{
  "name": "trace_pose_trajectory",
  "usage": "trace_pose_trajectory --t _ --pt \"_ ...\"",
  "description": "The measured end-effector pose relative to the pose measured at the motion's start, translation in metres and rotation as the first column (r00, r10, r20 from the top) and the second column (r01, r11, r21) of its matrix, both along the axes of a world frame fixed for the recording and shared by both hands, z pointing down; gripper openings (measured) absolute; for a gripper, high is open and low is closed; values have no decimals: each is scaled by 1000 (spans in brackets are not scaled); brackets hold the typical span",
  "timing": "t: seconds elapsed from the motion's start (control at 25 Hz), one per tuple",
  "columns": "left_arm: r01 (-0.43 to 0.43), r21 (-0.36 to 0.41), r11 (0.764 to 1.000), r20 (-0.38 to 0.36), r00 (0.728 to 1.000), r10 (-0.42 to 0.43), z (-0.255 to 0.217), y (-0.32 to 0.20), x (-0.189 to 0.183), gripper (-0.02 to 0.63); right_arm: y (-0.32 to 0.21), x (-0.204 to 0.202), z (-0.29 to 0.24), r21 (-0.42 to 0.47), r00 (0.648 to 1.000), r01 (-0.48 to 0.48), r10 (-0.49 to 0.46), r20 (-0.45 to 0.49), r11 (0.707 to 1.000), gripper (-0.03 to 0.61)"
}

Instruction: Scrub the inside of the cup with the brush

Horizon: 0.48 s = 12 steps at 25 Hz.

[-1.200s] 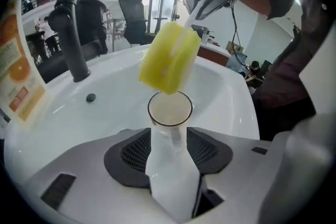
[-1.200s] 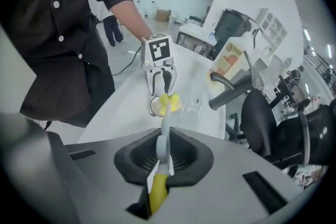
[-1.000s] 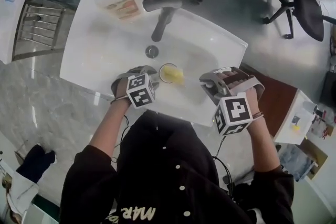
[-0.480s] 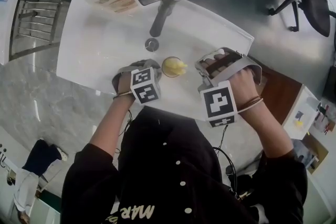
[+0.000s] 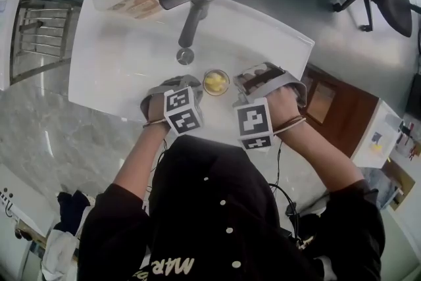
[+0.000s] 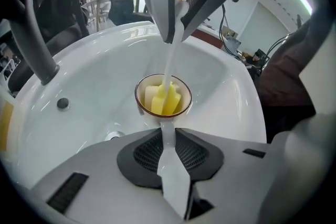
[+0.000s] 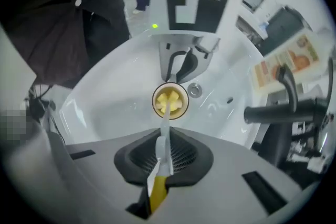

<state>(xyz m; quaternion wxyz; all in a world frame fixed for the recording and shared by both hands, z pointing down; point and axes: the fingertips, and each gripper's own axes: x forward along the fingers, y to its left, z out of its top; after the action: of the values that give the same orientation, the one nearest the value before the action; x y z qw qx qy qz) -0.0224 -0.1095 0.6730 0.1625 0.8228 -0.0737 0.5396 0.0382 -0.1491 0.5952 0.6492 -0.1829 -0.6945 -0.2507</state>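
The left gripper [image 6: 168,139], jaws just closed on the handle of the cup [image 6: 185,106], likely needed to brace it so the right gripper [image 7: 164,157], clamping the brush [image 7: 164,131], could swirl it inside.

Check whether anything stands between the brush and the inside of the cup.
Nothing visible does. The brush already has its yellow head down inside the cup, and its handle runs straight up to the right gripper, which is shut on it.
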Motion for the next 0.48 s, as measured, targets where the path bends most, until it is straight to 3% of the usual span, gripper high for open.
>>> trace_pose_trajectory --t 0.08,0.12,0.16,0.28,0.36,0.48 --pt "-14 24 1000 12 1000 14 -1 1 2 87 3 6 1 -87 976 -214 216 16 973 35" --pt "-21 37 999 22 1000 20 -2 1 2 87 5 9 2 -141 941 -334 339 17 932 35" --pt "-24 48 999 30 999 23 -3 1 2 87 8 12 3 -199 888 -448 459 13 872 35" --pt "-32 92 995 46 999 28 -6 0 3 87 17 16 5 -364 671 -694 741 -15 621 35" --pt "-51 125 991 58 997 44 -9 1 6 87 24 17 5 -443 520 -774 854 -34 453 37" --pt "-99 165 981 94 992 84 -11 3 9 87 36 18 5 -533 291 -820 954 -71 210 37"
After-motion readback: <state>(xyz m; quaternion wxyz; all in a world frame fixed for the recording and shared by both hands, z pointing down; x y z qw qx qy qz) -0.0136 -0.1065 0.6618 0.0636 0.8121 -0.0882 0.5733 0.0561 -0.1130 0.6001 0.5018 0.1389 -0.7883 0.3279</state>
